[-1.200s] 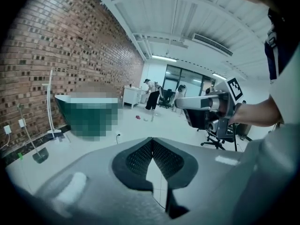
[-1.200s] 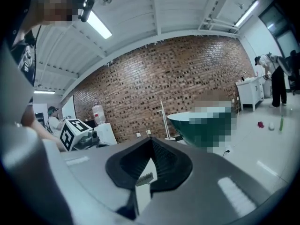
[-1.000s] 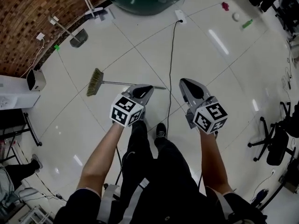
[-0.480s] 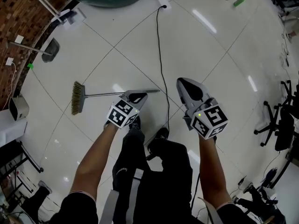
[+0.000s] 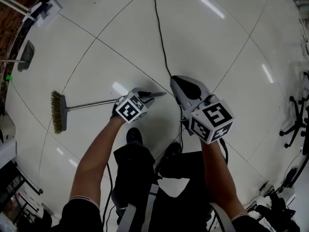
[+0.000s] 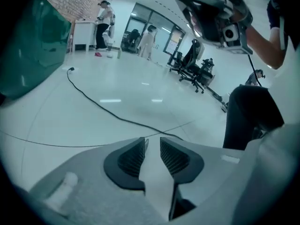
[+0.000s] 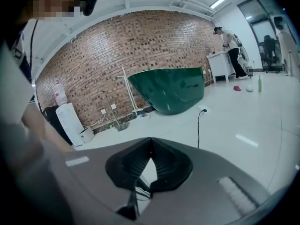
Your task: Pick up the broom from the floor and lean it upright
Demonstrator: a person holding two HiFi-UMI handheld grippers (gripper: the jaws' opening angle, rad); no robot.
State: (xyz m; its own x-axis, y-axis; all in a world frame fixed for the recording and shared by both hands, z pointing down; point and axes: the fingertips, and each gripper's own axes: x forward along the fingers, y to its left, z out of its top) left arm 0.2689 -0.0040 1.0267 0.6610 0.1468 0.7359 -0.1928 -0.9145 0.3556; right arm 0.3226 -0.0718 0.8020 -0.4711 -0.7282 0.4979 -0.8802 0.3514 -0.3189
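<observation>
Broom [image 5: 91, 103] is flat on the white tile floor [image 5: 227, 47]. Bristle head is to the left and the handle runs right, ending just in front of the person's feet.

Left claw [image 5: 146, 95] sits over the right end of the handle in the head view. The handle tip pokes out to the right of it. Can't tell whether it touches. Its jaws are opening: the left gripper view [image 6: 152, 145] shows a narrow gap with only bare floor through it, so no grip on anything.

Right claw [image 5: 175, 79] is just right of the handle tip, clear of the broom. The right gripper view [image 7: 150, 143] shows the jaw tips pressed together with nothing between them.

Black cable [image 5: 159, 37] runs from the far side down between the two claws. It's also visible in the left gripper view [image 6: 93, 103].

Dustpan [image 5: 26, 55] is at far left, well apart from the broom. A big green object [image 7: 168, 92] stands against the brick wall [image 7: 93, 64].
</observation>
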